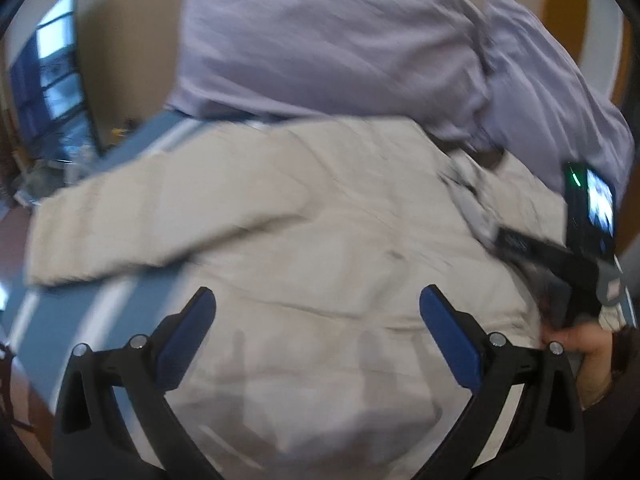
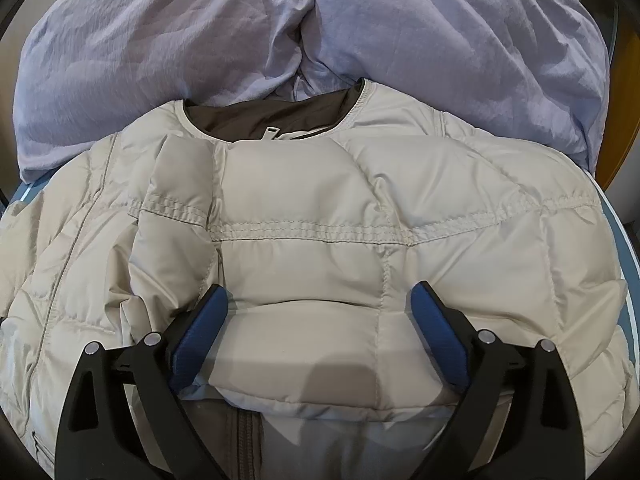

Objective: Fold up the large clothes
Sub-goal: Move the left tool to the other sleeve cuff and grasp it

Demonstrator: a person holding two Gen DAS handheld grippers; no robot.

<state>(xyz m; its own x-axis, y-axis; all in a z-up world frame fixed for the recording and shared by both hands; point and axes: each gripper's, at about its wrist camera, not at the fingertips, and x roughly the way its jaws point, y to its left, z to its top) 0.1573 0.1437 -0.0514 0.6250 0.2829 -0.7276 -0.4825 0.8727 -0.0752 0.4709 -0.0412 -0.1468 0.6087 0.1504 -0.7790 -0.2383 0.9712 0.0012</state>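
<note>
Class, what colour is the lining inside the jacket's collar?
Dark brown lining, against the cream quilted jacket; clearest in the right wrist view.

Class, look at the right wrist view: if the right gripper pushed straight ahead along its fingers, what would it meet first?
Most likely the cream puffer jacket: the right gripper, jaws open, points down onto its folded quilted panel. The lilac bedding lies farther back.

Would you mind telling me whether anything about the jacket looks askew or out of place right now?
One sleeve of the cream quilted puffer jacket sticks out sideways over the blue striped bedsheet, unfolded, while the other side is already folded across the chest. Nothing looks damaged.
</note>
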